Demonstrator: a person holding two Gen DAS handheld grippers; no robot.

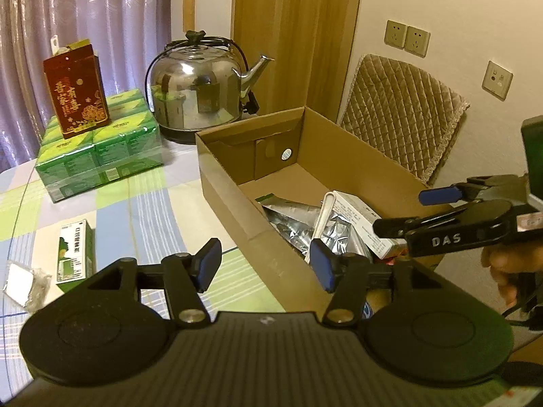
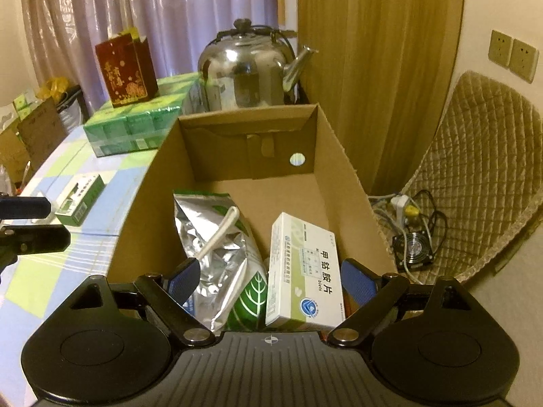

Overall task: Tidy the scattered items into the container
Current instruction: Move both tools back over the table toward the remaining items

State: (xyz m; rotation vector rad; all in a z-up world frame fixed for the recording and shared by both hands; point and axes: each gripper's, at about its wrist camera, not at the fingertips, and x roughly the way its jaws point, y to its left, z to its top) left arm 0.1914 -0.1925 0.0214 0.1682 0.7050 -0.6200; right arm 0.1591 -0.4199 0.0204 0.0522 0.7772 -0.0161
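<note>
An open cardboard box (image 1: 237, 200) (image 2: 342, 156) stands on the checked tablecloth. Inside lie silver foil pouches (image 1: 295, 227) (image 2: 217, 254) and a white medicine box (image 1: 359, 224) (image 2: 305, 278). My right gripper (image 2: 271, 281) is open above the box's near end, the white medicine box lying loose between its fingers; the same gripper (image 1: 400, 213) reaches in from the right in the left wrist view. My left gripper (image 1: 266, 264) hangs open and empty over the box's near left wall. A small green-and-white carton (image 1: 73, 254) (image 2: 79, 203) and a crumpled foil packet (image 1: 23, 285) lie on the table left of the box.
A steel kettle (image 1: 200, 91) (image 2: 247, 71) stands behind the box. A wrapped green pack (image 1: 98, 149) (image 2: 132, 125) carries a red gift box (image 1: 76, 91) (image 2: 125, 71). A quilted chair (image 1: 404, 115) (image 2: 482, 176) is at the right, with a power strip and small fan (image 2: 412, 247) on the floor.
</note>
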